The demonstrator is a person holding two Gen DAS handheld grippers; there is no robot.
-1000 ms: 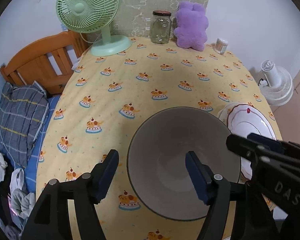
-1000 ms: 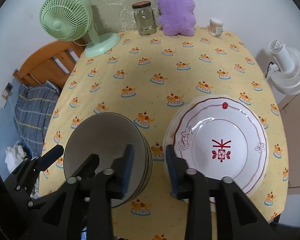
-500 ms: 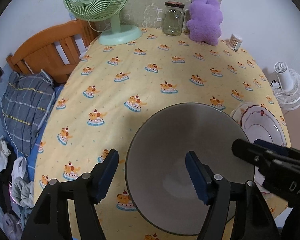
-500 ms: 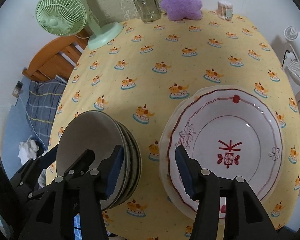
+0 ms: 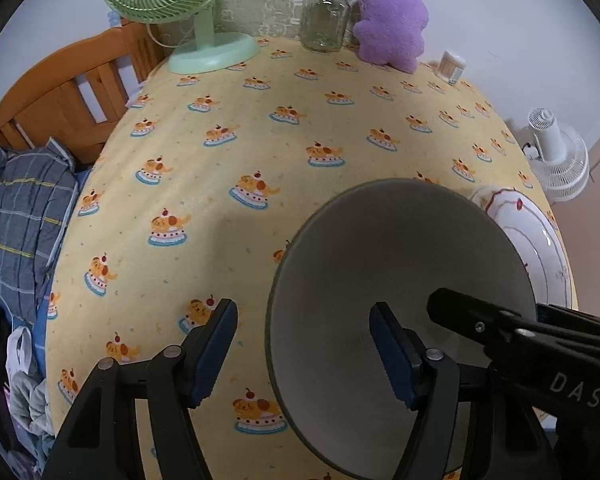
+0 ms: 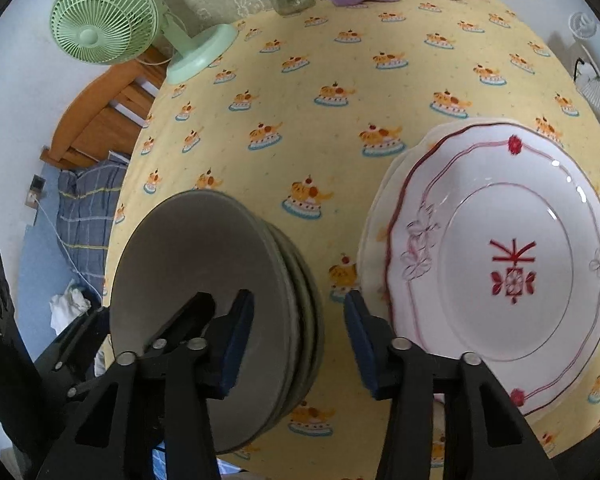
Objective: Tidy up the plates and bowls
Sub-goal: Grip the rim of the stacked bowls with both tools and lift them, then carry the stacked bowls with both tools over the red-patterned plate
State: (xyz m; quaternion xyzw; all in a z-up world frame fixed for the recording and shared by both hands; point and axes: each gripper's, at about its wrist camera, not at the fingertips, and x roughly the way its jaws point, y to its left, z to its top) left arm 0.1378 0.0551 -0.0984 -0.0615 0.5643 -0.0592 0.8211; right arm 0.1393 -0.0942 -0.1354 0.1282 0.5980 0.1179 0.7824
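Observation:
A stack of grey bowls (image 6: 204, 280) stands near the front edge of the yellow tablecloth (image 6: 340, 60). To its right lies a stack of white plates with red patterns (image 6: 500, 260). My left gripper (image 5: 304, 352) is open and straddles the left rim of the top bowl (image 5: 400, 280), one pad outside and one over the inside. My right gripper (image 6: 298, 342) straddles the stack's right rim. Its jaws are closing, and the pads do not press on the rim. The plates (image 5: 540, 248) show past the bowl in the left wrist view.
At the table's far edge stand a green fan (image 5: 180, 0), a glass jar (image 5: 326, 20), a purple plush toy (image 5: 392, 28) and a cotton swab tub (image 5: 452, 66). A wooden bed frame (image 5: 72, 96) is on the left and a white floor fan (image 5: 560, 160) on the right.
Both grippers have come down closer to the bowl stack. The right jaws widened, then narrowed again. Bowls and plates have not moved.

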